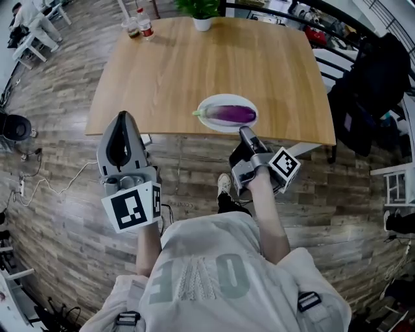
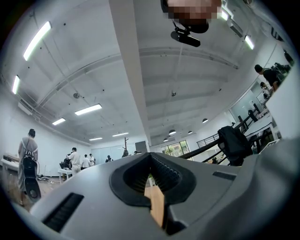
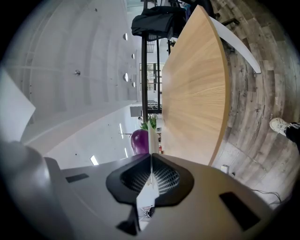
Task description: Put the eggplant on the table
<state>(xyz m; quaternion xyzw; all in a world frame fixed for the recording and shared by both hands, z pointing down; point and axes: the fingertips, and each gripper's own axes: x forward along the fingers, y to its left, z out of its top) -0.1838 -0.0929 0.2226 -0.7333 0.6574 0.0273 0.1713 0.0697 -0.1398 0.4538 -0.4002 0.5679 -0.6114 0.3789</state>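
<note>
A purple eggplant (image 1: 231, 114) with a green stem lies on a white plate (image 1: 214, 123) at the near edge of the wooden table (image 1: 181, 65). My right gripper (image 1: 245, 133) reaches level to the plate's near rim and is shut on it. In the right gripper view the thin plate (image 3: 151, 145) runs edge-on between the jaws, with the eggplant (image 3: 139, 141) beyond and the table (image 3: 194, 93) to the right. My left gripper (image 1: 122, 117) hovers over the floor just short of the table's left front, shut with nothing in it. It points slightly upward at the ceiling (image 2: 151, 161).
A potted plant (image 1: 201, 11), a bottle (image 1: 145, 27) and a cup (image 1: 132, 28) stand along the table's far edge. A dark jacket (image 1: 373, 84) hangs at the right. Cables (image 1: 58, 188) trail over the plank floor at left. My shoe (image 1: 224, 185) is below the table edge.
</note>
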